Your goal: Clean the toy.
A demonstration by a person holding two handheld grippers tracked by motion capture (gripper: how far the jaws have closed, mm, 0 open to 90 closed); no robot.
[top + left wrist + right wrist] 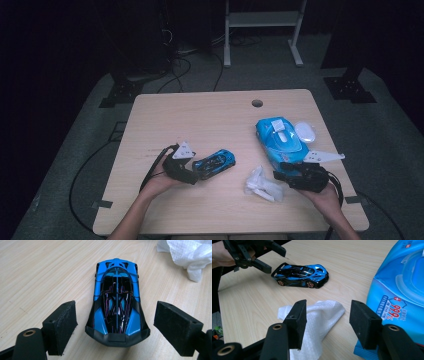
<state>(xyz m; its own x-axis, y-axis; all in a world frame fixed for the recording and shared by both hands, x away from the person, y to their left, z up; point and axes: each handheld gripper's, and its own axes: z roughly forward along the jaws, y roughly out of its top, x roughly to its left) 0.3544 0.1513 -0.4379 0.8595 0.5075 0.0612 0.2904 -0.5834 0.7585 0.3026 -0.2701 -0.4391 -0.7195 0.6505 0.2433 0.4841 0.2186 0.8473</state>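
Left gripper (113,327) gaping wide around blue toy car (117,300) tail (not touching). Right gripper (327,322) hanging open over crumpled white wipe (317,315), beside wet-wipe pack (399,290).

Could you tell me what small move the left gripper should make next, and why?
Probably close the left gripper gently on the blue toy car. Its open jaws already stand either side of the car's near end, not yet touching it, and the car lies centred between them on the table, so no further advance seems needed.
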